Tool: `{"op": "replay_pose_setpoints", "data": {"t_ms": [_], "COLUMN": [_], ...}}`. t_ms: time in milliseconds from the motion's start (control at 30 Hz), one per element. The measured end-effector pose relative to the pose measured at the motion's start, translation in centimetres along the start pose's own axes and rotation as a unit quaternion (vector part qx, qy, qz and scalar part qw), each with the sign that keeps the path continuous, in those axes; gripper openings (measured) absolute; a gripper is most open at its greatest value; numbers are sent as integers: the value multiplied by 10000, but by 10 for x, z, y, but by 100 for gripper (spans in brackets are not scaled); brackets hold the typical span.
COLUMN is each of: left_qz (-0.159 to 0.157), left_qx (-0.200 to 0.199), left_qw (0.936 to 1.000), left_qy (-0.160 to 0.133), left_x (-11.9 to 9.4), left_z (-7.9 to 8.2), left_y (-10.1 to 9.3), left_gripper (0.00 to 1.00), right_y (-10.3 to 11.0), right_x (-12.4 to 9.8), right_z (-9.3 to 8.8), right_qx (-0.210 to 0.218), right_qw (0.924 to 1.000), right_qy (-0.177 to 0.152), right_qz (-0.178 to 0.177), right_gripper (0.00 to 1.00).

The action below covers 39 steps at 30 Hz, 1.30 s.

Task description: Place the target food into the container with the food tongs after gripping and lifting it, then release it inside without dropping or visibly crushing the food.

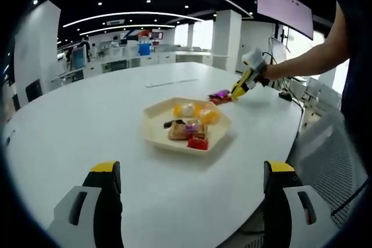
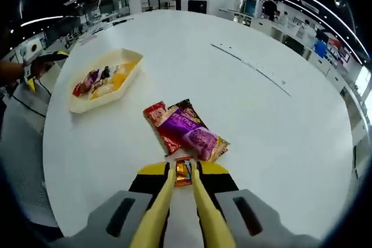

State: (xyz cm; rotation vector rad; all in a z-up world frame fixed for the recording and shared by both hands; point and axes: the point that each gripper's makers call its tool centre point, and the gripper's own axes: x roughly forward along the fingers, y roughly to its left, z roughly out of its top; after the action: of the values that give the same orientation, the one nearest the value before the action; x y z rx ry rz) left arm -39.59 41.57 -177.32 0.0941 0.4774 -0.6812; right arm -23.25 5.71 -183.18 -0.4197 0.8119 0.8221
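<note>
My worry from here is the carry: the small orange-wrapped snack [image 2: 183, 172] is pinched only at the very tips of the yellow food tongs [image 2: 168, 207], and the tray [image 2: 78, 104] sits well apart across the white counter [image 2: 279, 143] — a slick wrapper held that shallowly could slide out on the way if I tilt or jolt. Squeezing harder to prevent that risks crushing it, so I judge the grip should stay just firm enough

The right gripper [image 2: 181, 187] has its fingers [image 2: 152, 173] pressed in against the two tong arms, which run together between them and close on the snack. The snack sits just beside the purple and red packets [image 2: 186, 129] lying on the counter; whether it is already lifted clear of the surface I cannot tell

In the left gripper view, the left gripper [image 1: 192, 175] has its fingers [image 1: 106, 173] spread wide, holding nothing and touching nothing, low above the counter near its edge, pointed at the tray of mixed sweets [image 1: 156, 135]. The right gripper and the hand holding it show beyond the tray, over the packets — a clumsy approach could also snag those
</note>
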Motion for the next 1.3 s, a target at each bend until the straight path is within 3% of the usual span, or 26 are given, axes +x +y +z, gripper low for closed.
{"op": "replay_pose_setpoints", "data": {"t_ms": [67,100,367,700,833,1300], "left_qz": [-1,-1,-40,-39,-43,-8], "left_qx": [-14,-17,21,-13,-10,-12], "left_qw": [10000,10000,10000,9999,9998,9996], "left_qy": [-2,-8,-28,-165,-182,-289], "left_x": [0,0,0,-1,-1,-3], "left_z": [0,0,0,6,7,11], "left_y": [0,0,-1,0,0,1], "left_gripper": [99,99,99,99,99,99], "right_y": [4,2,-8,-31,-35,-10], "right_x": [-3,-5,-22,-56,-61,-59], "right_z": [2,3,25,72,82,108], "right_qx": [211,31,84,167,113,-97], "right_qw": [9997,10000,9998,9982,9977,9979], "right_qy": [0,-7,-146,-454,-502,-538], "right_qz": [80,28,-85,-358,-440,-360], "right_gripper": [17,17,17,18,19,19]}}
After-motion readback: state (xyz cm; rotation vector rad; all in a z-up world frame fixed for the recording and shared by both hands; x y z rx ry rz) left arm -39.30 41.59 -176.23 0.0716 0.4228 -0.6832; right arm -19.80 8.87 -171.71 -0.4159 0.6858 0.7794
